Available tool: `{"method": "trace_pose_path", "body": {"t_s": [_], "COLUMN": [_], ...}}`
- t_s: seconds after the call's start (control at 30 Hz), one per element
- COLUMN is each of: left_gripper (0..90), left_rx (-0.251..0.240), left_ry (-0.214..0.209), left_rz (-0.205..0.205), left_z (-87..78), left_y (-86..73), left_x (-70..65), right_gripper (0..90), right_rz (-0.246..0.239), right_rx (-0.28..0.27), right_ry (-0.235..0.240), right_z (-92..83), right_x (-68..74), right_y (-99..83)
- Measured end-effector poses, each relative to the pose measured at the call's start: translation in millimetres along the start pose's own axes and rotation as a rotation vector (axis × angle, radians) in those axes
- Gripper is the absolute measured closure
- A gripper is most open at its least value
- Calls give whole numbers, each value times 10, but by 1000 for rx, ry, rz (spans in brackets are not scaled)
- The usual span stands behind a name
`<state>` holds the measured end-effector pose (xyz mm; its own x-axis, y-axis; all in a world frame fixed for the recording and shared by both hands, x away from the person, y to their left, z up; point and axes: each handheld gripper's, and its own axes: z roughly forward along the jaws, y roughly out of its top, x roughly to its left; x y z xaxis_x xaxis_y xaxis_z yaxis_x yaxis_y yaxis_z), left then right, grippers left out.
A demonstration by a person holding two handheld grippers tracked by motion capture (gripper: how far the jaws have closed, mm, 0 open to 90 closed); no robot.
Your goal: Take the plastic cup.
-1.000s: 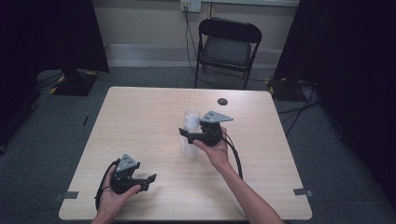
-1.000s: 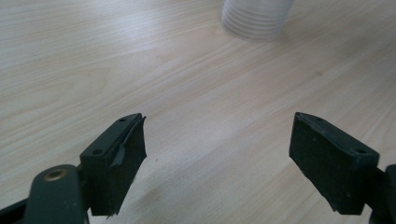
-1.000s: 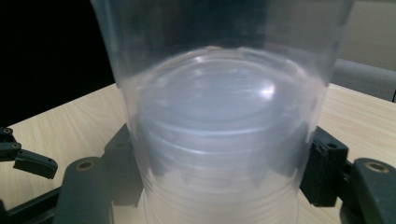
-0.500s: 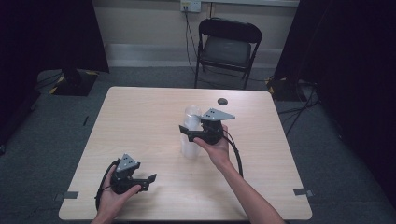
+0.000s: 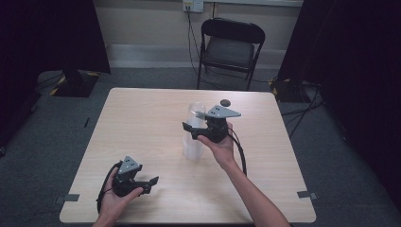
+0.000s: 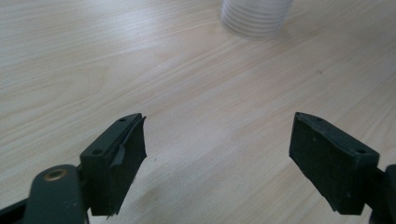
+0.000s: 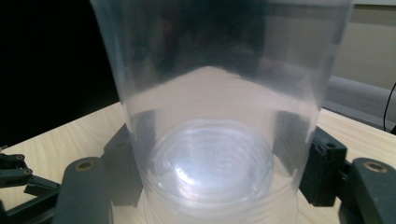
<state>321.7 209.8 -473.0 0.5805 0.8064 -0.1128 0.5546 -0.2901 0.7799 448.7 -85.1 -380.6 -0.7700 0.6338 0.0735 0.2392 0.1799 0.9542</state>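
A clear plastic cup (image 5: 195, 130) sits a little right of the bench's (image 5: 142, 123) middle, nearer the far edge than the near one. It looks like the top one of a short stack, since a ribbed base (image 6: 256, 16) rests on the wood below it. The right claw (image 7: 212, 163) pinches its lower wall from both sides, low down, probably so the thin wall keeps its shape and the rim stays free. Whether the cup is being lifted off or seated I cannot tell. The left claw (image 6: 217, 158) rests spread near the bench's near left corner, well apart and holding nothing. A small dark lid (image 5: 225, 102) lies by the far edge.
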Motion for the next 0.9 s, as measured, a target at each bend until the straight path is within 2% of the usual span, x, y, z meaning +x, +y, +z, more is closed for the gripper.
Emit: {"method": "trace_pose_path", "body": {"t_s": [0.1,0.17,0.4,0.47,0.57,0.77,0.9], "left_gripper": [183,184,184,184,184,184,182], "left_rx": [-1,1,0,-8,-5,-5,1], "left_ry": [0,1,4,3,-3,-7,-6], "left_rz": [0,1,6,10,15,6,9], "left_z": [-1,2,1,-5,-4,9,10], "left_y": [-1,-1,0,4,10,7,8], "left_x": [0,2,-2,-8,-25,-30,-23], "right_gripper": [303,303,307,308,309,312,312], "right_rz": [16,28,21,36,42,53,71], "right_rx": [-30,-33,-50,-53,-51,-85,-77], "right_ry": [6,15,21,41,46,58,61], "right_z": [-34,-50,-97,-123,-140,-261,-320], "right_x": [-9,-19,1,7,15,35,23], "right_y": [52,76,138,162,169,243,254]}}
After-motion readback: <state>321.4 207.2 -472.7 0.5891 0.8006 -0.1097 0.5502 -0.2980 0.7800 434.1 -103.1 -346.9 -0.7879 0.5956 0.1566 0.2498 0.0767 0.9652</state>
